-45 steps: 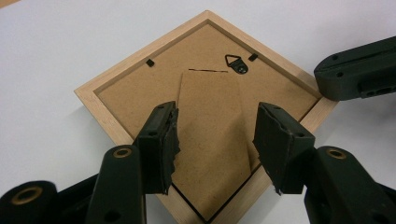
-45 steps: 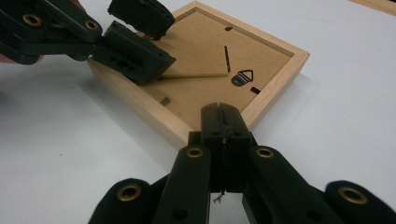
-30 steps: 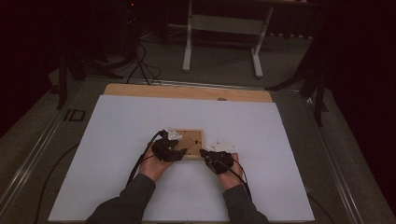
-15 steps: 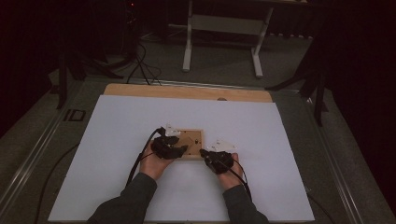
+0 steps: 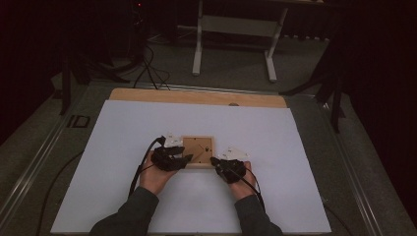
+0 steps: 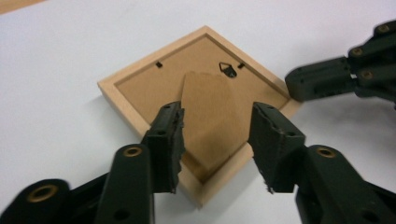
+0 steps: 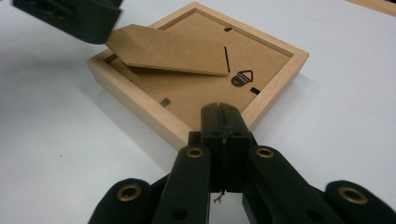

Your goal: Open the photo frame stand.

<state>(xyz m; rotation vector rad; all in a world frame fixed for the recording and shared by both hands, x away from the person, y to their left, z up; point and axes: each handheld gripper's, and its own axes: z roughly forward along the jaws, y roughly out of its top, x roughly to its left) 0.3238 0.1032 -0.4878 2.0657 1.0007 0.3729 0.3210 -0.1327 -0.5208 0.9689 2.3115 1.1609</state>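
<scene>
Picture frame [image 5: 197, 151], face down on the white desk [image 5: 295, 147], lies between two hand-held claws. The right claw [image 7: 223, 116], jaws together, presses on the frame's near corner to steady it. The left claw [image 6: 215, 140], jaws apart and just closing in, straddles the cardboard easel flap [image 6: 212, 116], which stands raised off the frame's backing. The step appears to be working the flap; next, the left claw likely must pinch it cleanly.

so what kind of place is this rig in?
Likely a lab or recording studio, not a home: a white-covered table under a fixed camera, dark surroundings, cables on the floor, and a bare equipment stand behind.
</scene>
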